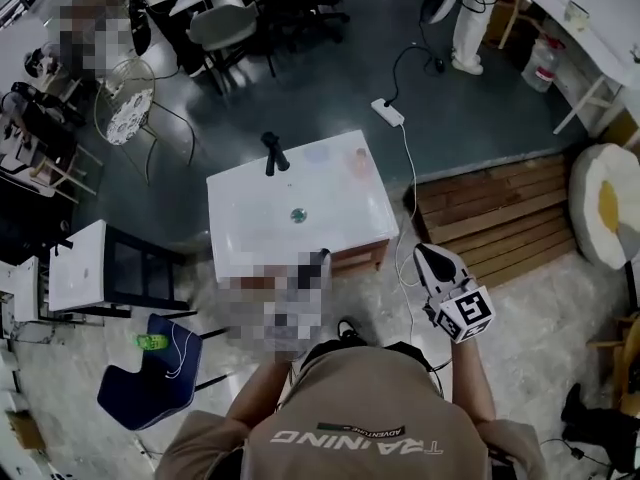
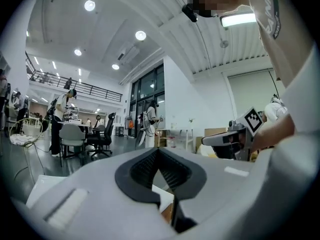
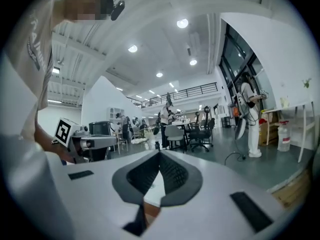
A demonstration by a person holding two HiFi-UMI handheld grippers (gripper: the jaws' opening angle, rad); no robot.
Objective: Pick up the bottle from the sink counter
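I read left gripper jaws pressed together, empty | right gripper likewise closed, empty | pale jug on floor, contents unreadable

In the head view, the left tongs are largely blurred over, and only a dark tip is seen. A small round object on the tabletop is too small to be identified.

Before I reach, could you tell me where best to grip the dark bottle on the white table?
Around its mid-body, coming in level from the near side: the dark bottle seems slim and upright, standing near the white table's far edge.
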